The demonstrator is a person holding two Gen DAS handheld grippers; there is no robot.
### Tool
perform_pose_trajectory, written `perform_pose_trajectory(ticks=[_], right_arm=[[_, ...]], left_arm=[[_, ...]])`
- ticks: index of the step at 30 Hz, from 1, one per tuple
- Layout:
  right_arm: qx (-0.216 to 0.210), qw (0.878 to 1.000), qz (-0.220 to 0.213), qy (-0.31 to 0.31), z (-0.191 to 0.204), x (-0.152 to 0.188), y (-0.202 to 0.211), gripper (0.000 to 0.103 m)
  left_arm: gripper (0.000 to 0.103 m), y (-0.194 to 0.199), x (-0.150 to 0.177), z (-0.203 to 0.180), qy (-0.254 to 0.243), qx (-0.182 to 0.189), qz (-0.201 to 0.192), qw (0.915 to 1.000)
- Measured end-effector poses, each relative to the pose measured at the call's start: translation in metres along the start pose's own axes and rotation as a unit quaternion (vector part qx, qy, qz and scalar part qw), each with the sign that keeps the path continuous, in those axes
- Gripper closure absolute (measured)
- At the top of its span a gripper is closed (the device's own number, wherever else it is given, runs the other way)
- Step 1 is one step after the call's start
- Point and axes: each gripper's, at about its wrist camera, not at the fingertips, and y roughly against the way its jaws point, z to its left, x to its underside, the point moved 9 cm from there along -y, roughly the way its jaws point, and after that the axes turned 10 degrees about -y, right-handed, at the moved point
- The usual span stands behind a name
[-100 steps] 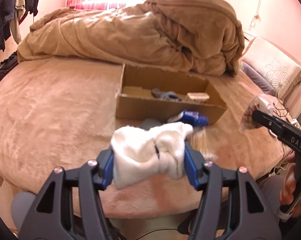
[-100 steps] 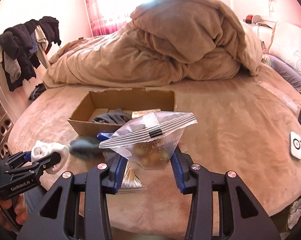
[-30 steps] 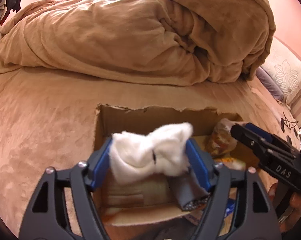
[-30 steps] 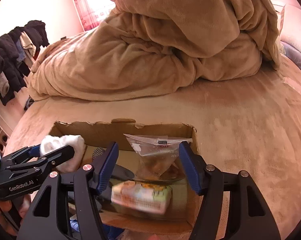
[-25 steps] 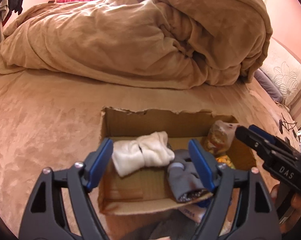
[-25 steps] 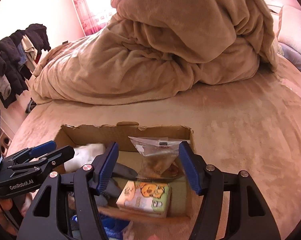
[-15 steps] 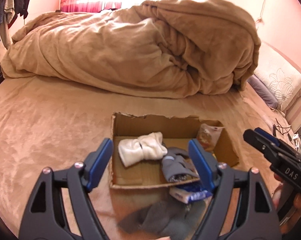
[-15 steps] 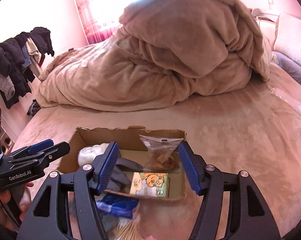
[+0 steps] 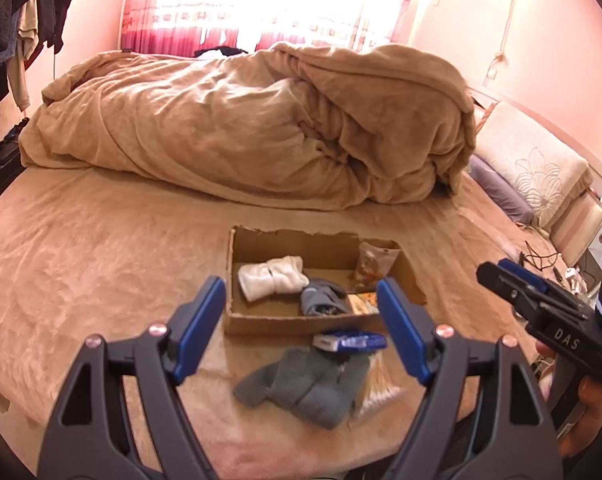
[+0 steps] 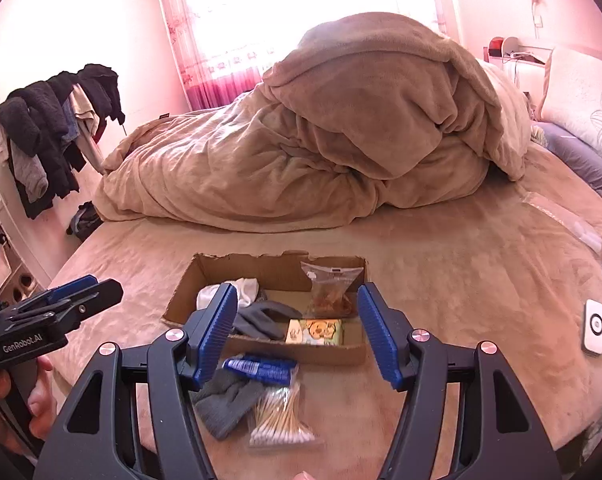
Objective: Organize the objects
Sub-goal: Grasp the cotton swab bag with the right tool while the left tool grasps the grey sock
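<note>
An open cardboard box sits on the bed. Inside lie a white rolled sock, a grey sock, a clear snack bag and a small yellow packet. In front of the box lie a blue tube, a grey sock pair and a bag of cotton swabs. My left gripper is open and empty, held back from the box. My right gripper is open and empty too.
A heaped tan duvet fills the bed behind the box. Pillows lie at the right. Clothes hang on a rack at left. A white device and cables lie near the bed's right edge.
Both grippers opened over the box, dropping the white sock and the snack bag inside, then pulled back and up from the box.
</note>
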Motion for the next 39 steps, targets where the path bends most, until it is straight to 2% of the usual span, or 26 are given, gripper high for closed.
perform_pose_trajectory(ticks=[11, 16, 28, 39], right_arm=[[0.011, 1.000, -0.007, 0.013, 0.001, 0.024, 0.040, 0.037], [0.011, 1.000, 0.001, 0.014, -0.001, 0.044, 0.048, 0.037], [0.006, 0.998, 0.051, 0.026, -0.002, 0.102, 0.014, 0.037], [0.001, 0.995, 0.097, 0.036, 0.003, 0.131, -0.041, 0.037]], left_arm=[[0.024, 0.042, 0.034, -0.016, -0.011, 0.007, 0.000, 0.9999], [0.024, 0.043, 0.055, -0.016, -0.008, 0.006, 0.009, 0.9999], [0.024, -0.004, 0.113, -0.013, 0.009, 0.011, 0.057, 0.9983], [0.024, -0.056, 0.139, -0.011, -0.003, 0.025, 0.099, 0.9947]])
